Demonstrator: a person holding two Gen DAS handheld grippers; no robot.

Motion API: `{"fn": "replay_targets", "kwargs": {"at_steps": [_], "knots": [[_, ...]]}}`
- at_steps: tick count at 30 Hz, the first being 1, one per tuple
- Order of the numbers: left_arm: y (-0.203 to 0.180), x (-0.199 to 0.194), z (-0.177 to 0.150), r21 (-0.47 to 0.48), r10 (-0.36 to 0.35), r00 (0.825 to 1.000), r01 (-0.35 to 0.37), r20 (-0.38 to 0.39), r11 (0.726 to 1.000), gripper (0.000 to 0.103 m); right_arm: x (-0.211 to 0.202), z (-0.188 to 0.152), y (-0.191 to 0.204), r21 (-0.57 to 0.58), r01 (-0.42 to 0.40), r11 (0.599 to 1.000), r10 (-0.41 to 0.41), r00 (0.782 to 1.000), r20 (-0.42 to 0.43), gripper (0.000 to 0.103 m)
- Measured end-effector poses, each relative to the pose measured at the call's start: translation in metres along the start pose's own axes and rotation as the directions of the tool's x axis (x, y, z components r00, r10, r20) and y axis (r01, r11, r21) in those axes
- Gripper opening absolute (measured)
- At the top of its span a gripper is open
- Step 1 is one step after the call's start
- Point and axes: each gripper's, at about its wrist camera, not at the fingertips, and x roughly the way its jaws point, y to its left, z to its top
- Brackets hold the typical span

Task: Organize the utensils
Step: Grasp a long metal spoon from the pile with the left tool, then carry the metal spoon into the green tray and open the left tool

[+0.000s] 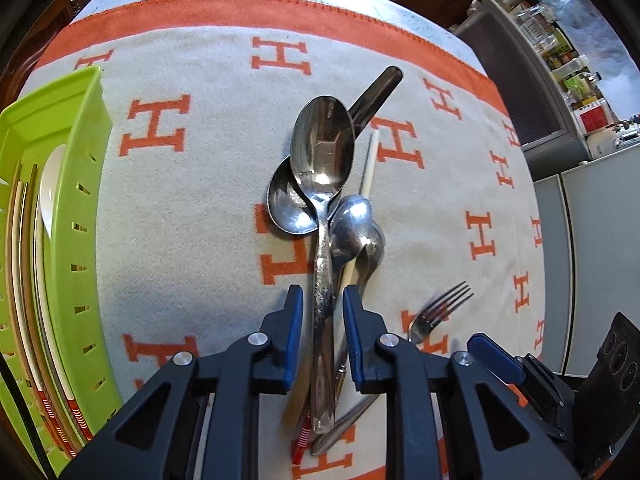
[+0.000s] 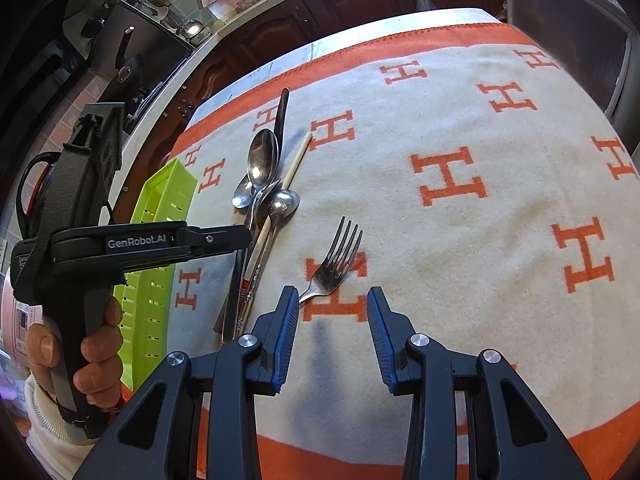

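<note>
Counting from the green tray (image 1: 76, 216): we get four metal spoons heaped in a pile (image 1: 320, 200) just right of it, one chopstick (image 1: 368, 164) running through the heap, and one fork (image 1: 440, 312) lying alone further right again. Inside the tray there are a few long chopstick-like sticks and one white spoon, but we can't get a sure number for the sticks.

The left gripper (image 1: 320, 312) has its jaws pulled in narrow around the top spoon (image 1: 324, 152)'s handle; whether the pads actually pinch it, we can't tell. The right gripper (image 2: 332, 312) hangs partly open with nothing in it, the fork's handle just ahead of its left finger.

Everything sits on a cream blanket (image 2: 480, 220) with orange H letters and an orange border. Beyond the tray there's dark wood cabinetry and a cluttered counter.

The handles at the bottom of the pile are hidden behind the left gripper, and a red-striped end pokes out there.
</note>
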Motion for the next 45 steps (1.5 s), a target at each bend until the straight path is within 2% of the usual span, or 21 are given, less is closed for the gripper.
{"fn": "replay_targets", "kwargs": {"at_steps": [11, 16, 22, 25, 30, 33, 36, 40, 45], "knots": [[0.018, -0.003, 0.001, -0.061, -0.022, 1.000, 0.021, -0.009, 0.998, 0.017, 0.006, 0.000, -0.008, 0.019, -0.012, 1.000, 0.012, 1.000, -0.006, 0.037], [0.029, -0.005, 0.002, -0.088, -0.057, 0.998, 0.056, -0.010, 0.995, 0.017, 0.009, 0.000, -0.010, 0.025, -0.015, 1.000, 0.016, 1.000, -0.011, 0.037], [0.020, -0.003, 0.005, -0.022, -0.058, 0.998, 0.058, -0.005, 0.998, 0.018, 0.013, -0.001, -0.011, 0.031, -0.016, 0.999, 0.016, 1.000, -0.017, 0.037], [0.020, 0.000, 0.010, 0.005, -0.115, 0.993, 0.115, 0.000, 0.993, 0.017, 0.014, -0.001, -0.010, 0.032, -0.014, 0.999, 0.015, 1.000, -0.019, 0.037], [0.026, 0.006, 0.013, -0.019, -0.201, 0.979, 0.201, -0.027, 0.979, 0.007, 0.017, -0.001, -0.012, 0.039, -0.012, 0.999, 0.013, 1.000, -0.023, 0.037], [0.020, 0.004, 0.010, -0.009, -0.156, 0.988, 0.155, -0.009, 0.988, 0.006, 0.018, 0.000, -0.012, 0.040, -0.009, 0.999, 0.010, 1.000, -0.023, 0.037], [0.002, -0.004, 0.005, 0.053, -0.031, 0.998, 0.028, 0.047, 0.998, 0.003, 0.018, 0.000, -0.012, 0.039, -0.007, 0.999, 0.008, 1.000, -0.022, 0.037], [-0.022, -0.019, -0.002, 0.155, 0.117, 0.984, -0.138, 0.136, 0.978, 0.000, 0.018, 0.000, -0.013, 0.039, -0.007, 0.999, 0.008, 1.000, -0.023, 0.037], [-0.024, -0.016, 0.003, 0.169, 0.129, 0.986, -0.145, 0.106, 0.975, 0.000, 0.018, 0.000, -0.012, 0.038, -0.013, 0.999, 0.014, 1.000, -0.025, 0.037]]}}
